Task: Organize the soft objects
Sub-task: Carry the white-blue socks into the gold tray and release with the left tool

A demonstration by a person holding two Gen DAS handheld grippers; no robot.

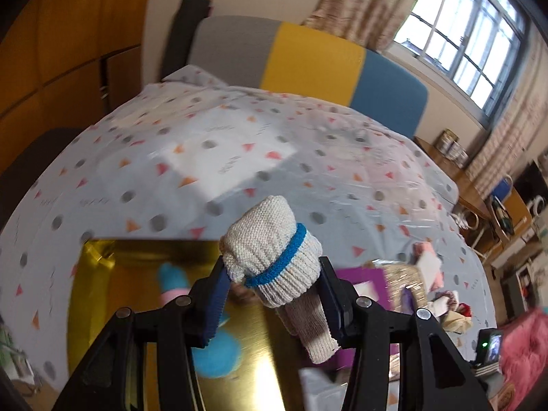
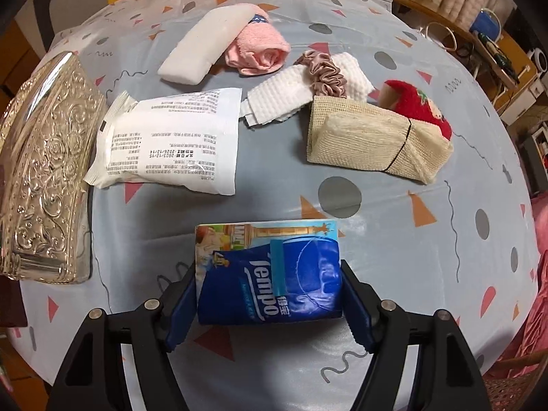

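The knitted glove, white with a blue band, is pinched in the left gripper above the gold box, where a blue soft item already lies. The right gripper brackets a tissue pack on the tablecloth; contact looks likely, but is uncertain. Farther off lie a wipes pack, towels and a scrunchie. The glove's dangling cuff could snag the box rim.
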